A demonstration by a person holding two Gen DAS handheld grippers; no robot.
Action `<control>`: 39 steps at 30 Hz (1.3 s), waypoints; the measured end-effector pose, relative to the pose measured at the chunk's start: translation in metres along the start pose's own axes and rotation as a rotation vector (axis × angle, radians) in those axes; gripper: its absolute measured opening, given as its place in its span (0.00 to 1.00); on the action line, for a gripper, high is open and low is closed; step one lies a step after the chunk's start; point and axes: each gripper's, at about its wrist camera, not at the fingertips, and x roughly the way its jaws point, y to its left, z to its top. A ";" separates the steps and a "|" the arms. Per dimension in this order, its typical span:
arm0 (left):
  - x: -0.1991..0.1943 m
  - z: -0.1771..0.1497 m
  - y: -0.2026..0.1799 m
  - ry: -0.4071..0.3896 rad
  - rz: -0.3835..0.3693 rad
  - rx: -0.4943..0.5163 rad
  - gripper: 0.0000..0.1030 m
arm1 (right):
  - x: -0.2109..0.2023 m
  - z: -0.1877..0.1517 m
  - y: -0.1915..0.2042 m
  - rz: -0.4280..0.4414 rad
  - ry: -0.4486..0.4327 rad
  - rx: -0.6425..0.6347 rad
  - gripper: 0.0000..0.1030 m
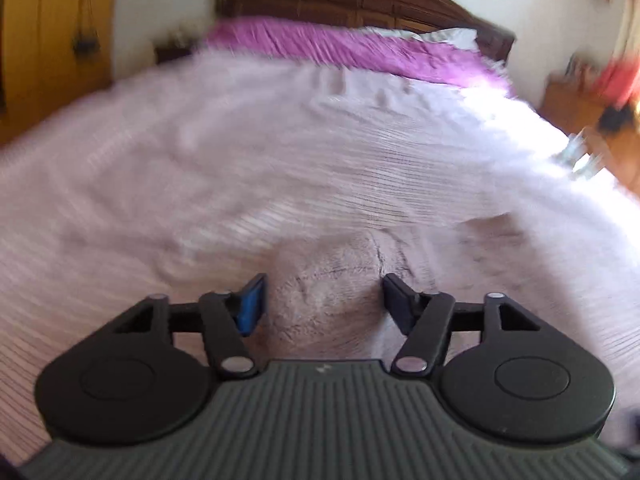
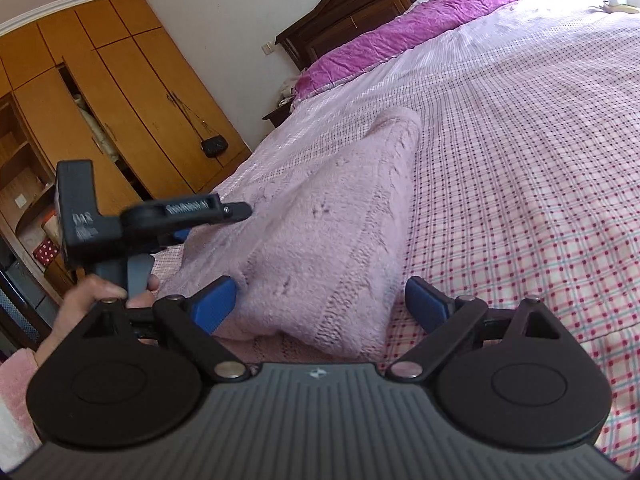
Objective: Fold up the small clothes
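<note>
Here, left to right across the bed (image 2: 520, 184), which carries everything.

Left gripper (image 1: 323, 302): jaws spread wide, gripping nothing. It hovers over the left part of the sweater, near the bed's left edge. Its own view is smeared by blur, so whether the pads brush the knit cannot be told. In the right wrist view the same tool (image 2: 236, 212) shows side-on above the sweater's left margin, with the person's hand (image 2: 100, 296) on its handle.

Sweater (image 2: 320, 216): pale pink cable knit, lying in a long, humped bundle that runs from the near edge of the bed up toward the headboard (image 2: 352, 4). It looks soft, thick and light. Likely it will sag and stretch if lifted by one point, and the fuzzy surface should give the pads good purchase, with no risk of breakage. Best hold, probably: a hem or a side edge, pinched through both layers, one tool at each end of the same edge.

Right gripper (image 2: 320, 306): jaws wide apart, straddling the near end of the sweater, closed on nothing.
</note>
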 end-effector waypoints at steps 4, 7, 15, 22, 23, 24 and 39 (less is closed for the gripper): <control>-0.006 -0.016 -0.018 -0.072 0.136 0.153 0.63 | -0.002 0.003 -0.001 0.006 0.001 0.030 0.93; -0.012 -0.014 -0.016 -0.033 0.074 0.152 0.63 | -0.005 0.018 -0.013 0.038 -0.020 0.151 0.95; -0.032 -0.013 0.013 0.151 0.001 0.013 0.78 | 0.019 0.045 -0.043 0.088 0.070 0.274 0.98; -0.019 -0.028 0.048 0.260 -0.214 -0.333 0.79 | 0.054 0.050 -0.040 0.138 0.124 0.247 0.98; -0.016 -0.031 0.051 0.261 -0.262 -0.382 0.79 | 0.058 0.051 -0.039 0.140 0.128 0.249 0.98; -0.012 -0.033 0.054 0.261 -0.303 -0.418 0.82 | 0.062 0.051 -0.037 0.143 0.135 0.247 0.99; -0.026 -0.020 0.039 0.296 -0.431 -0.516 0.40 | 0.037 0.078 -0.053 0.194 0.154 0.480 0.52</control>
